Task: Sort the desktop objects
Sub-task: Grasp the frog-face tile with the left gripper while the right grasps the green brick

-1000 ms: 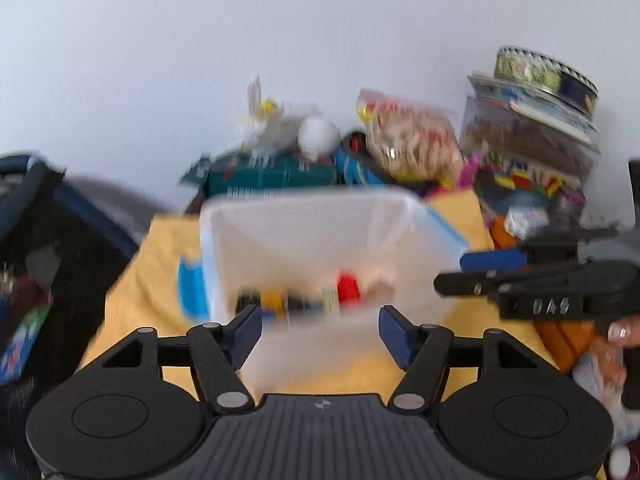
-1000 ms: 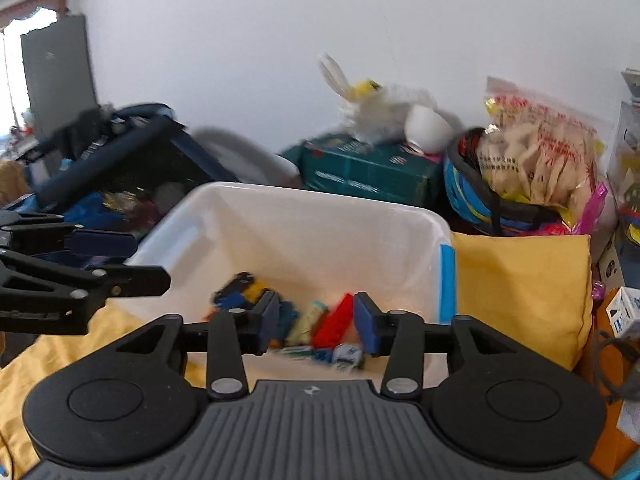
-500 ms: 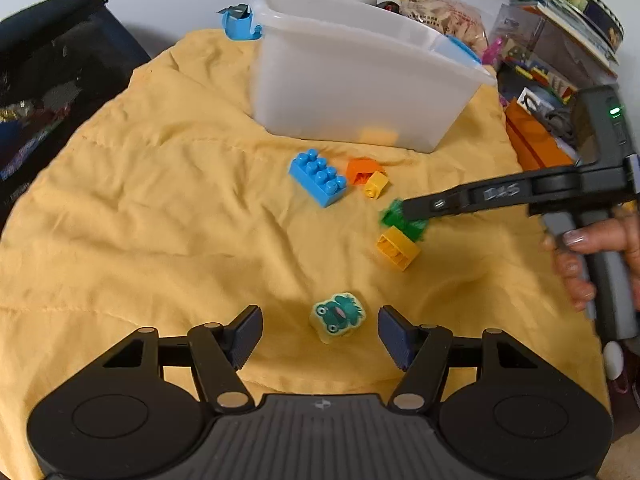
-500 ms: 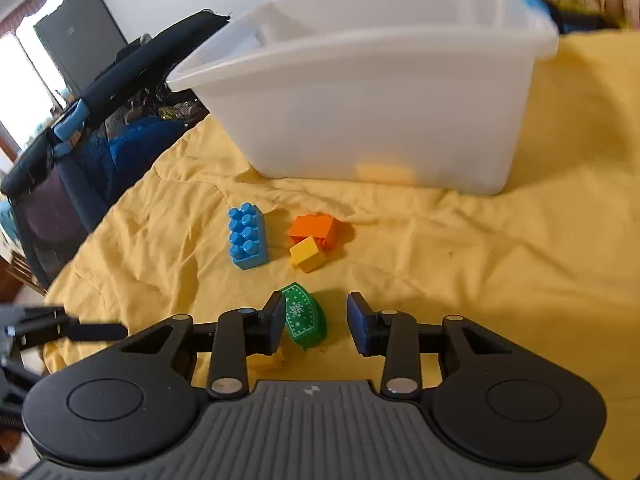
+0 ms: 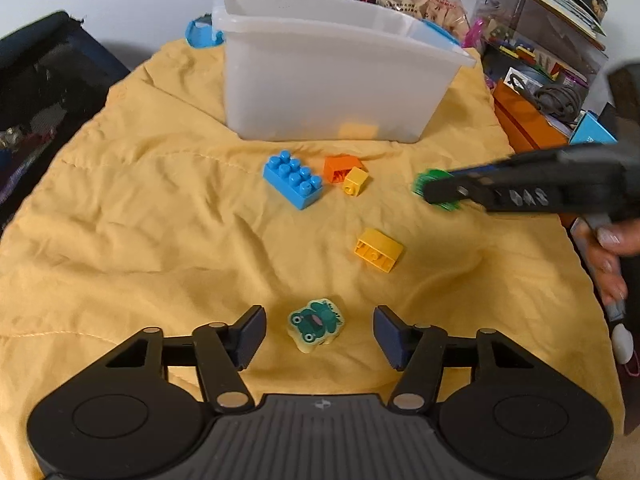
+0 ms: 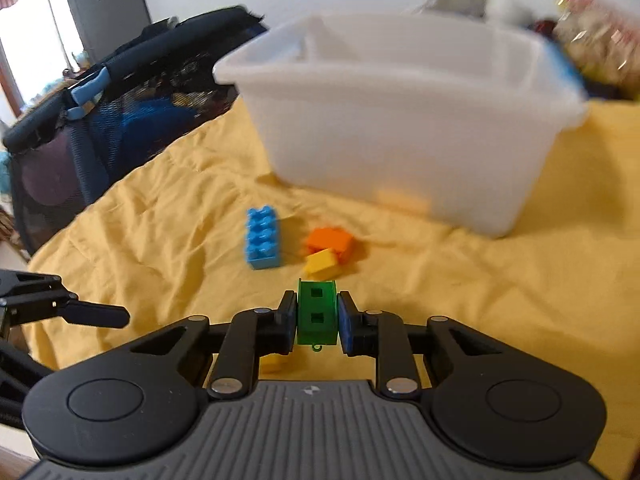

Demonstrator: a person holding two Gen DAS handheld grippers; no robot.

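So right tongs [image 6: 317,322] are clamped on the green block [image 6: 317,314], while left tongs [image 5: 319,334] gape wide around the frog eraser [image 5: 316,324]. Ahead on the yellow blanket [image 5: 160,220]: yellow brick [image 5: 378,249], blue brick [image 5: 293,179], then the white bin [image 5: 332,80].

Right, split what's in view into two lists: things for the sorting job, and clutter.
For the job: green piece clamped in the right gripper; frog eraser between the open fingers of the left gripper; blue brick; orange brick; small yellow brick; big yellow brick; white bin.

Just lying about: snack bag; orange box; dark bag.
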